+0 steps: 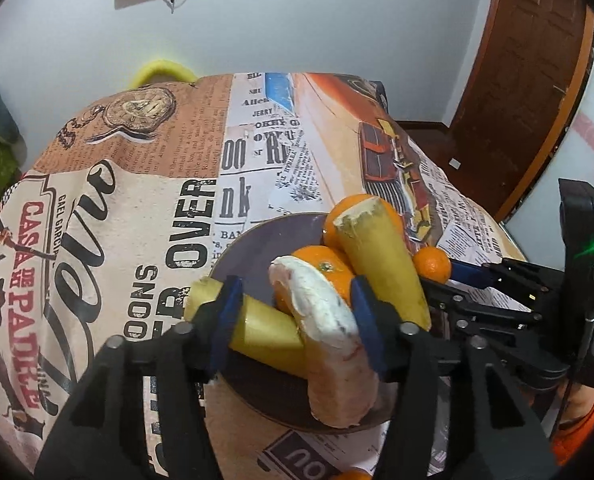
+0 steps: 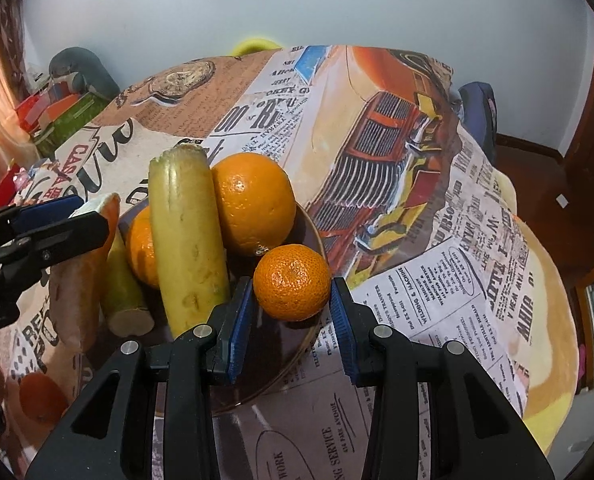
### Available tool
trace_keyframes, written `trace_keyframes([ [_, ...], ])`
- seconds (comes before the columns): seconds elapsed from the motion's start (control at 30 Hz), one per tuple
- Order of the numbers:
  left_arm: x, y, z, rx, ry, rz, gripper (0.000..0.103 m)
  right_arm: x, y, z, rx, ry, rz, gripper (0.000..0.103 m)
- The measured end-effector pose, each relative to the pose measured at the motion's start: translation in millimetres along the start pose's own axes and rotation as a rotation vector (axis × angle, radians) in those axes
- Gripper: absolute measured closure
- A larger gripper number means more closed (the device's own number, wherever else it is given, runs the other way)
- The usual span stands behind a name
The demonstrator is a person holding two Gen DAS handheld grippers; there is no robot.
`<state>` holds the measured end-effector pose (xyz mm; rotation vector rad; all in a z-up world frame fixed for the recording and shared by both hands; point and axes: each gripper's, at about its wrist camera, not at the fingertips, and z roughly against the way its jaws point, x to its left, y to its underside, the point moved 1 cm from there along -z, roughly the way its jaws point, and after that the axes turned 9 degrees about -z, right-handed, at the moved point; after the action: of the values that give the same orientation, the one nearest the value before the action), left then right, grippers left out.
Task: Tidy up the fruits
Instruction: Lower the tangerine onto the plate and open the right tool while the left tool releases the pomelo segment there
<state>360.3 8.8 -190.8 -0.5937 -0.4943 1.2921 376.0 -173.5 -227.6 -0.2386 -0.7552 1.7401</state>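
Observation:
A brown plate [image 1: 253, 248] on the printed tablecloth holds two oranges [image 2: 253, 200], a long yellow piece [image 2: 185, 240], a short yellow piece [image 1: 265, 332] and a pale pinkish-white piece [image 1: 333, 344]. My left gripper [image 1: 297, 320] has its blue pads on either side of the pale piece and the short yellow one, jaws wide. My right gripper [image 2: 291, 320] is over the plate's right rim [image 2: 317, 236], its pads touching both sides of a small mandarin [image 2: 291, 282]. The right gripper also shows in the left wrist view [image 1: 477, 276], with the mandarin [image 1: 431, 264].
The table carries a newspaper and car print cloth [image 2: 397, 160]. Another orange [image 2: 41, 400] lies on the cloth at the lower left. A yellow chair back [image 1: 163, 70] stands behind the table, clutter at the far left [image 2: 57, 108], a wooden door [image 1: 537, 80] to the right.

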Motion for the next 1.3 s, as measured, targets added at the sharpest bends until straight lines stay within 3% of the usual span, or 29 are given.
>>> trace_keyframes([
  [0.17,0,1,-3,0.019,0.015,0.007,0.039,1,0,-2,0.011,0.01,0.014,0.068],
  [0.47,-7,3,3,0.033,0.021,0.004,0.038,3,4,3,0.021,0.019,0.033,0.068],
  [0.57,-5,3,13,0.022,0.019,0.008,0.039,4,3,11,0.007,0.015,0.033,0.062],
  [0.93,3,12,64,-0.019,-0.024,0.018,0.038,21,8,65,-0.071,0.013,0.053,0.061],
  [1.3,6,55,115,-0.012,-0.039,0.035,0.038,52,44,123,-0.124,-0.012,0.088,0.061],
])
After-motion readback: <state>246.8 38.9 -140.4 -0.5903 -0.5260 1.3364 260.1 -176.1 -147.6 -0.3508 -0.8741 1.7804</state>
